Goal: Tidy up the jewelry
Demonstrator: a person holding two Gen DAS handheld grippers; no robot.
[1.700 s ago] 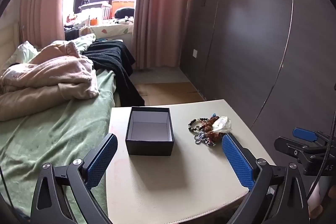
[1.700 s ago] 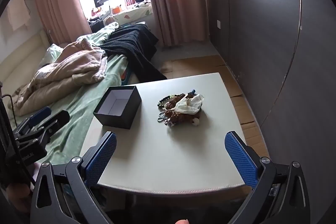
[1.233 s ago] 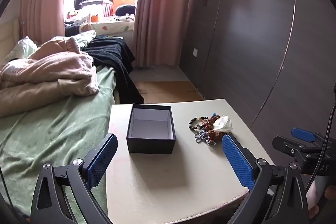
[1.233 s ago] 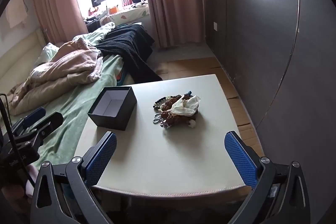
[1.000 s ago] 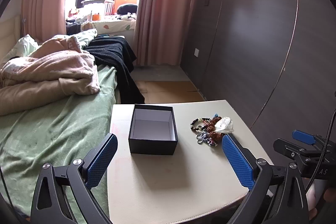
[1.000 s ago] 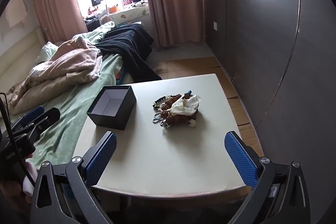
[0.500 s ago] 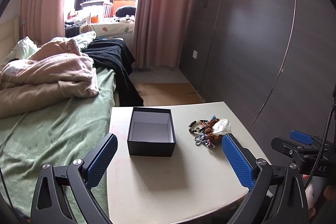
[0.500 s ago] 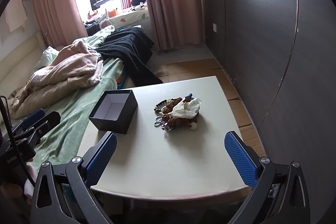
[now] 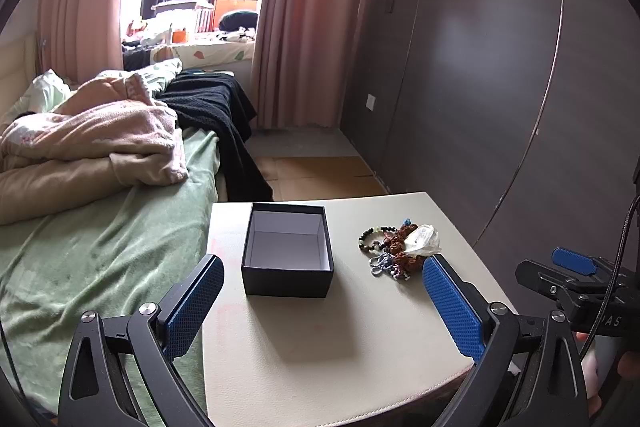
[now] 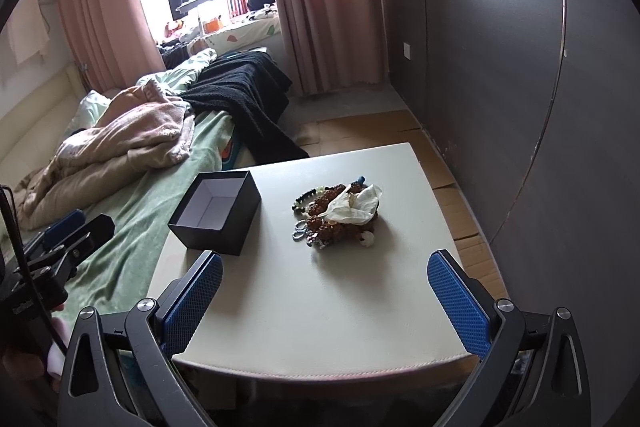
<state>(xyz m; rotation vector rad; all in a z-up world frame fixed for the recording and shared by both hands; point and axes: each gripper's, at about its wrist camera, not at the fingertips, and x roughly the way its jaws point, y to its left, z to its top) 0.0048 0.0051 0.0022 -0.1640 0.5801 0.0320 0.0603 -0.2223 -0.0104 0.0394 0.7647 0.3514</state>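
An open black box (image 9: 287,255) with a white, empty inside stands on the small beige table (image 9: 320,347); it also shows in the right wrist view (image 10: 216,213). A pile of jewelry (image 9: 394,247) lies right of it: beaded bracelets, brown beads and a whitish crumpled piece on top, seen too in the right wrist view (image 10: 340,213). My left gripper (image 9: 322,301) is open and empty, held above the table's near edge. My right gripper (image 10: 324,295) is open and empty, also near the front edge.
A bed with a green sheet (image 9: 92,247), a pink blanket (image 9: 92,139) and black clothing (image 9: 216,107) adjoins the table's left side. A dark panelled wall (image 9: 500,99) stands to the right. Pink curtains (image 9: 308,27) and a window lie beyond.
Both grippers have drifted slightly; the views shift a little. The box and the jewelry pile have not moved. Both grippers stay open.
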